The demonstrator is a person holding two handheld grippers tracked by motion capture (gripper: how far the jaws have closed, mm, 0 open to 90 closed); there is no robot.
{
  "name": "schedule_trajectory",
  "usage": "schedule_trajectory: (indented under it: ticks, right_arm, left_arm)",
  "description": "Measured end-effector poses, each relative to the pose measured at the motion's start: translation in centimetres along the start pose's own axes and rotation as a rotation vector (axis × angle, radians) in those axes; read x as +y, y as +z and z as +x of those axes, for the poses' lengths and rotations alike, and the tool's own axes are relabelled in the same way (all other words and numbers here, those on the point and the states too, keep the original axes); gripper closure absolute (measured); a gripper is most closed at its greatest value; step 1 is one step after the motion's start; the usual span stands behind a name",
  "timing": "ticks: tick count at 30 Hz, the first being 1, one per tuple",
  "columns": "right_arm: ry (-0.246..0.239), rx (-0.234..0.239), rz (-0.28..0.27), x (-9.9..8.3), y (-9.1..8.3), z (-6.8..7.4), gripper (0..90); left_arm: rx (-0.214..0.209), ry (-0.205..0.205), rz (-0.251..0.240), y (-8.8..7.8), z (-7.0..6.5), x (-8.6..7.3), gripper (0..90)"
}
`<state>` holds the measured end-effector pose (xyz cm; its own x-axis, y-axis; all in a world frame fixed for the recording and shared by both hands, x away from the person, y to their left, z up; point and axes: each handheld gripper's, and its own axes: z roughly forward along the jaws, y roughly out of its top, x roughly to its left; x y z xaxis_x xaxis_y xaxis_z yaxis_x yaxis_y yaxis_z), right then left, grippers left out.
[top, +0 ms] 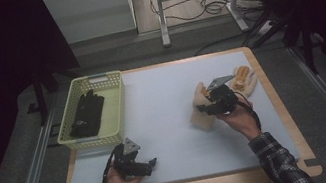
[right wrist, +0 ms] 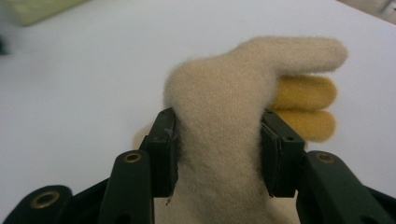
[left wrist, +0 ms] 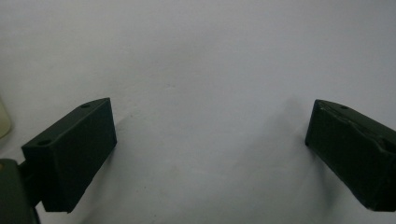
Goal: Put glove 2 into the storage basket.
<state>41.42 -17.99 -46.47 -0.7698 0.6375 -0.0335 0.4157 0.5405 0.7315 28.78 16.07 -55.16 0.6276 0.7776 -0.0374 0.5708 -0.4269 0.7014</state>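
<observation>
A cream woollen glove [right wrist: 219,93] stands pinched at its middle between the two black pads of my right gripper [right wrist: 218,140], thumb part sticking out to the right. Yellow glove fingers [right wrist: 306,93] show just behind it. In the high view the right gripper [top: 214,101] holds this cream glove [top: 201,110] at the right of the white mat [top: 162,96], and a second cream glove with orange fingers [top: 245,79] lies just beyond. My left gripper [top: 151,164] rests near the mat's front edge; its jaws [left wrist: 210,140] stand wide apart with bare mat between them.
A pale yellow basket [top: 115,105] at the mat's left holds black gloves [top: 86,114]. The mat lies on a wooden board [top: 284,115]. Table legs and cables stand beyond the far edge.
</observation>
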Motion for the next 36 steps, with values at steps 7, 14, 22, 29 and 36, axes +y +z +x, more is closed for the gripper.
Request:
schedule_trajectory:
  ticks: [7, 14, 22, 29, 36]
  right_arm:
    - [-0.081, 0.159, 0.015, 0.6, 0.5, 4.1, 51.0]
    - [-0.091, 0.216, 0.063, -0.5, 3.5, 6.6, 32.4]
    - [-0.046, 0.132, 0.018, -0.4, 1.7, 4.6, 29.8]
    - [0.039, 0.053, 0.016, -1.9, 0.8, 1.6, 52.8]
    - [0.1, 0.009, 0.012, -3.7, 0.1, -0.7, 51.4]
  left_arm:
    - [0.0, -0.001, -0.003, 0.0, 0.0, 0.0, 2.4]
    - [0.0, -0.004, -0.003, 0.0, 0.0, 0.0, 2.4]
    - [0.0, -0.006, -0.005, 0.0, 0.0, 0.0, 2.4]
    - [0.0, -0.002, -0.001, 0.0, 0.0, 0.0, 2.4]
    - [0.0, 0.003, 0.001, 0.0, 0.0, 0.0, 2.4]
